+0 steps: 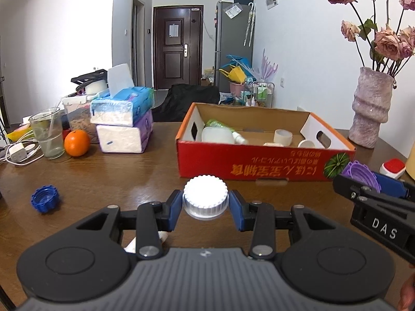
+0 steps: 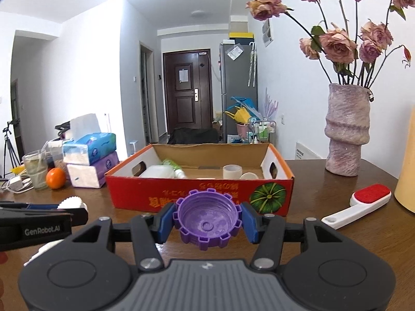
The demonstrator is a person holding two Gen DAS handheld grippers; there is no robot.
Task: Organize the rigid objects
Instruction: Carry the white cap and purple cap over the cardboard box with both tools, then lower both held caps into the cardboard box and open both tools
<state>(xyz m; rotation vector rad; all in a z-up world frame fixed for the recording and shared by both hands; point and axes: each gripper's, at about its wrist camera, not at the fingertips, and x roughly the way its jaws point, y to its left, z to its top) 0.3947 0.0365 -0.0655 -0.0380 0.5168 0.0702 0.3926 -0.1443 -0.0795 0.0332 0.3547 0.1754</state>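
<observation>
Left gripper (image 1: 205, 202) fingers clamped ribbed white cap (image 1: 205, 194); right gripper (image 2: 207, 224) fingers clamped notched purple cap (image 2: 207, 220), hollow up; red box (image 2: 199, 194) at 12 o'clock.

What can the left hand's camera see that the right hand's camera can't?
Only the left camera shows the blue cap lying on the table, left of the gripper.

Only the right camera shows the whole lint brush, handle included, and the tripod.

Both show the red box, orange, vase, left gripper shut on the white cap, and right gripper shut on the purple cap.
</observation>
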